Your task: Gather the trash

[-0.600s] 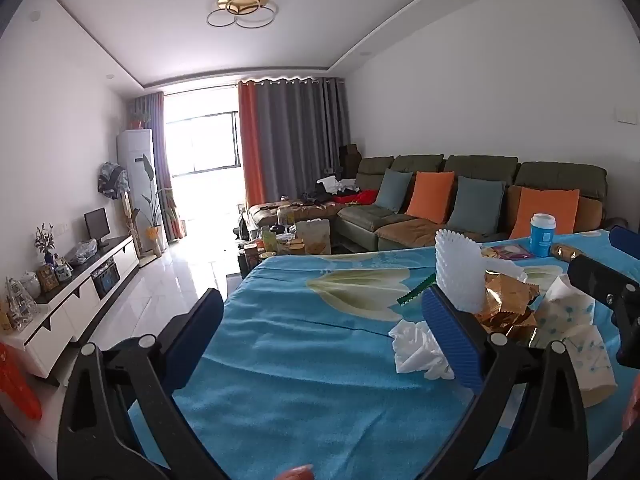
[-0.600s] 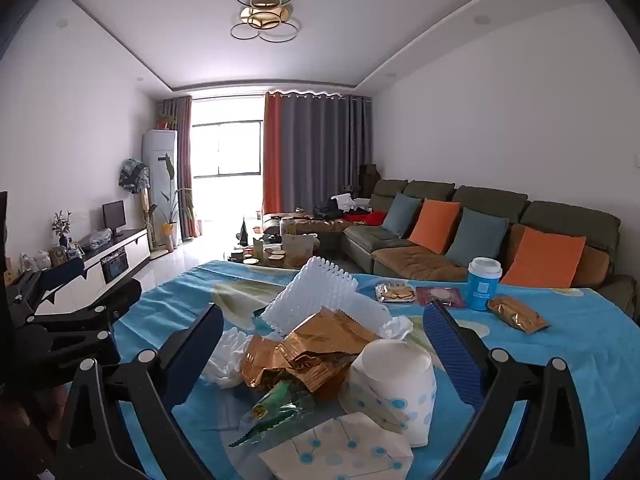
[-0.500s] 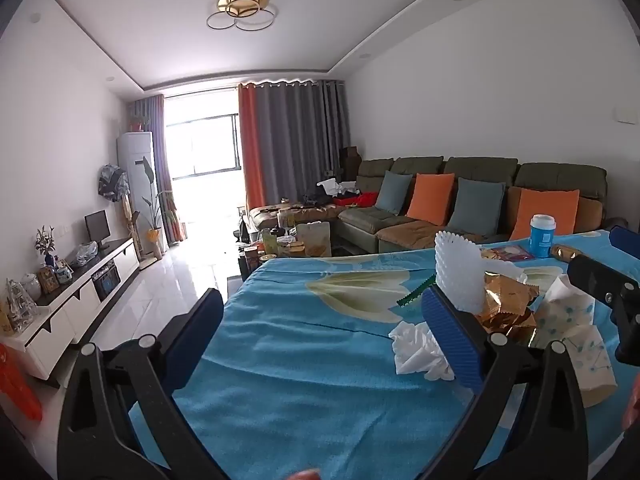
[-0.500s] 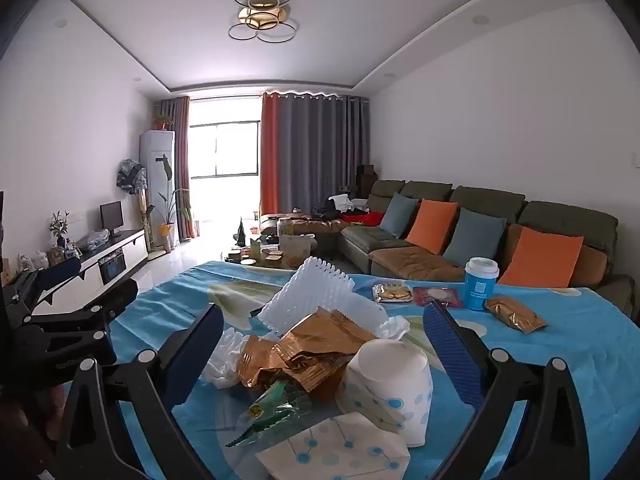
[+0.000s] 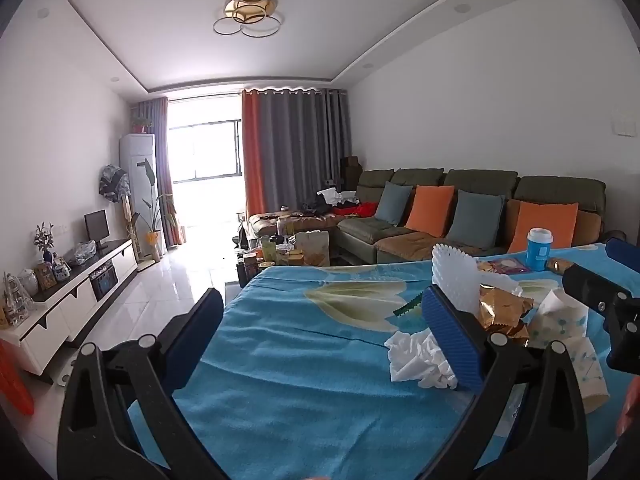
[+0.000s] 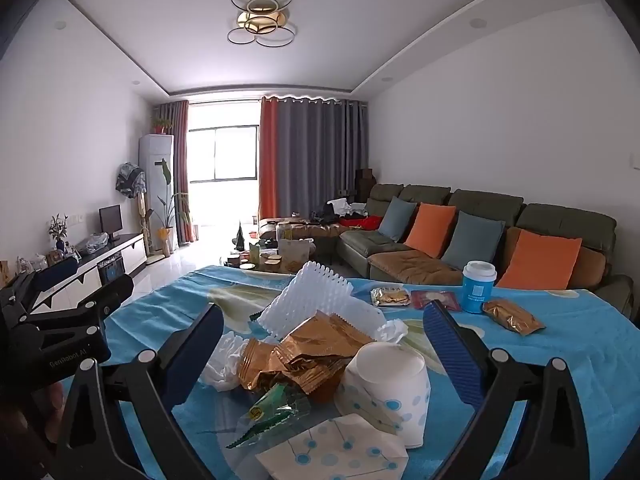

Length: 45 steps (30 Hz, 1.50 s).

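Observation:
A heap of trash lies on the blue tablecloth (image 6: 580,344): gold snack wrappers (image 6: 304,350), a white foam net (image 6: 308,300), crumpled white tissue (image 6: 222,364), a green wrapper (image 6: 272,408) and dotted paper cups (image 6: 384,380). My right gripper (image 6: 324,340) is open and empty, its fingers either side of the heap. My left gripper (image 5: 320,332) is open and empty over bare cloth to the left of the heap; its right finger stands in front of the tissue (image 5: 416,360) and foam net (image 5: 456,280).
Farther back on the table stand a blue lidded cup (image 6: 478,286), a gold packet (image 6: 512,316), a biscuit packet (image 6: 390,296) and a red packet (image 6: 434,300). A sofa (image 6: 480,236) with cushions is behind, a low coffee table (image 6: 272,256) beyond the far edge.
Both views have shifted only slightly. Both grippers stay open and nothing on the table has moved.

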Each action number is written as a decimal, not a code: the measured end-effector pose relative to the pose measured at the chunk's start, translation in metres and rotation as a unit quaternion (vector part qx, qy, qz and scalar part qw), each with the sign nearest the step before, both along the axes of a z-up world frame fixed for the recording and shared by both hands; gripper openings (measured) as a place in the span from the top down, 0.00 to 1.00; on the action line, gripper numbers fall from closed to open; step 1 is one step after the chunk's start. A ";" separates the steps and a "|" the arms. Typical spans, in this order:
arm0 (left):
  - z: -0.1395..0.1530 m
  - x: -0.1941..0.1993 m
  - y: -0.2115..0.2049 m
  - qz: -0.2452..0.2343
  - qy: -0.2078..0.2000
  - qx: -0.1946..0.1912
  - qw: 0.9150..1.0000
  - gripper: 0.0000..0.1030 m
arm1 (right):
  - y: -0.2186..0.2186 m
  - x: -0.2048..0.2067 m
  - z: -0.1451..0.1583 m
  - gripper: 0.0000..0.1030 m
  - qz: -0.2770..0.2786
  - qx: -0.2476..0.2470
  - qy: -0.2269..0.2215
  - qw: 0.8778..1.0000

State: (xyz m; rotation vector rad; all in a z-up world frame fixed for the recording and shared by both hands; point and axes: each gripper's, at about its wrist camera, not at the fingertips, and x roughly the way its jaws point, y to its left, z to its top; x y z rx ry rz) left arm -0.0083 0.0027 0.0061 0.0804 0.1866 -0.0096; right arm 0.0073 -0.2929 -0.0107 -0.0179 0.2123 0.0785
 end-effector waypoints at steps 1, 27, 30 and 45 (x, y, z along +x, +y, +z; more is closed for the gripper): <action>-0.001 0.002 -0.001 0.001 0.001 -0.001 1.000 0.05 | 0.001 -0.002 0.001 0.06 0.000 0.001 -0.001 1.000; 0.001 -0.001 0.001 0.004 -0.003 -0.009 1.000 0.05 | -0.006 -0.001 0.002 0.06 -0.003 0.012 0.005 1.000; 0.001 -0.001 0.001 0.003 -0.003 -0.010 1.000 0.05 | -0.005 -0.001 0.002 0.06 -0.002 0.012 0.006 1.000; 0.002 0.000 -0.001 0.002 -0.002 -0.010 1.000 0.05 | -0.006 0.001 0.003 0.06 0.003 0.014 0.007 1.000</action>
